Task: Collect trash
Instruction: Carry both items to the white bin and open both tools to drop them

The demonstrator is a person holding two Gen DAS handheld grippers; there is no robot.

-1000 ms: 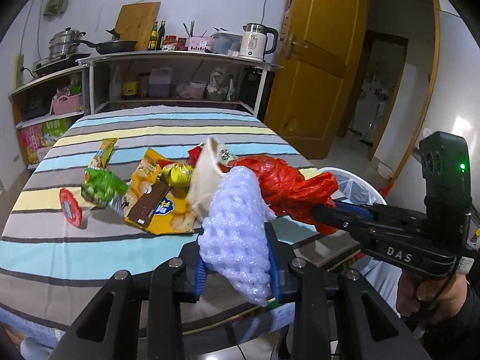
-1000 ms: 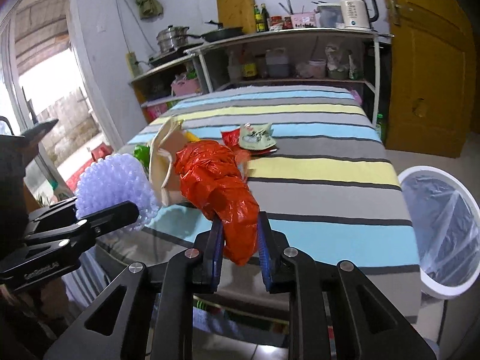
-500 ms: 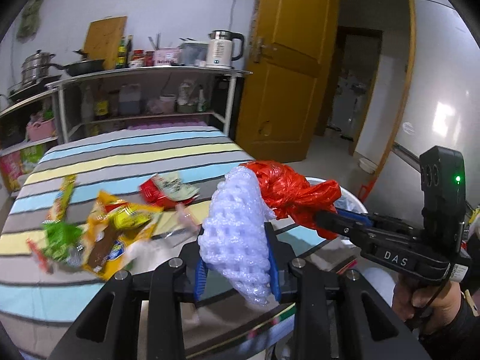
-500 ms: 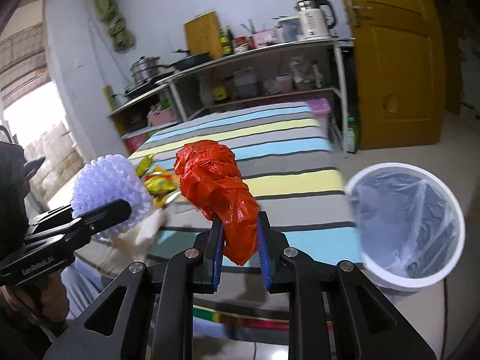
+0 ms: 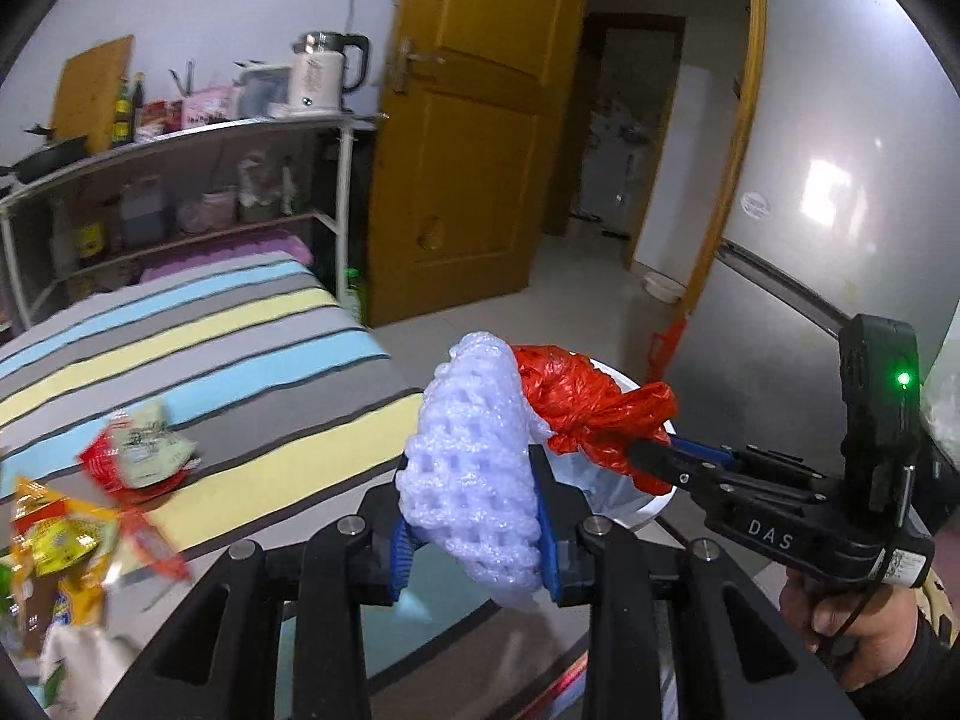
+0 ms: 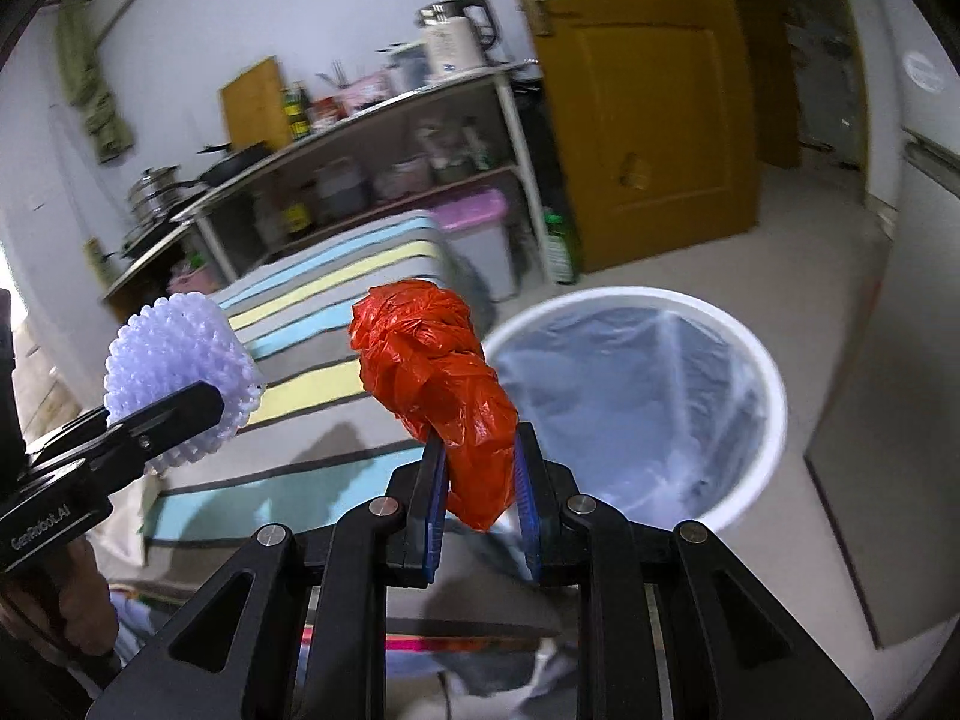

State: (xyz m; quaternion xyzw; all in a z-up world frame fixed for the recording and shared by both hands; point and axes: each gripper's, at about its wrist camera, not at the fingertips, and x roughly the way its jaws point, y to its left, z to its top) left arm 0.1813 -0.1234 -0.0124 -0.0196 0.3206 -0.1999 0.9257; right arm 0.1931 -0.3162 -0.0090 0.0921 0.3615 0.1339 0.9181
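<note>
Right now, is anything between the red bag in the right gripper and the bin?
Nothing visible. The red bag, clamped in the right gripper, hangs beside the open bin, whose lined mouth is uncovered. The foam net is on the far side.

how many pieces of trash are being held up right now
2: a white foam net clamped in the left hand-held gripper, and a red plastic bag clamped in the right hand-held gripper.

Each camera sits close behind its own claw, looking forward and downward along the fingers. Both views share the desk's (image 5: 198, 354) striped corner, the lined bin (image 6: 636, 396), the shelf (image 6: 384, 138) and the yellow door (image 5: 474, 120).
</note>
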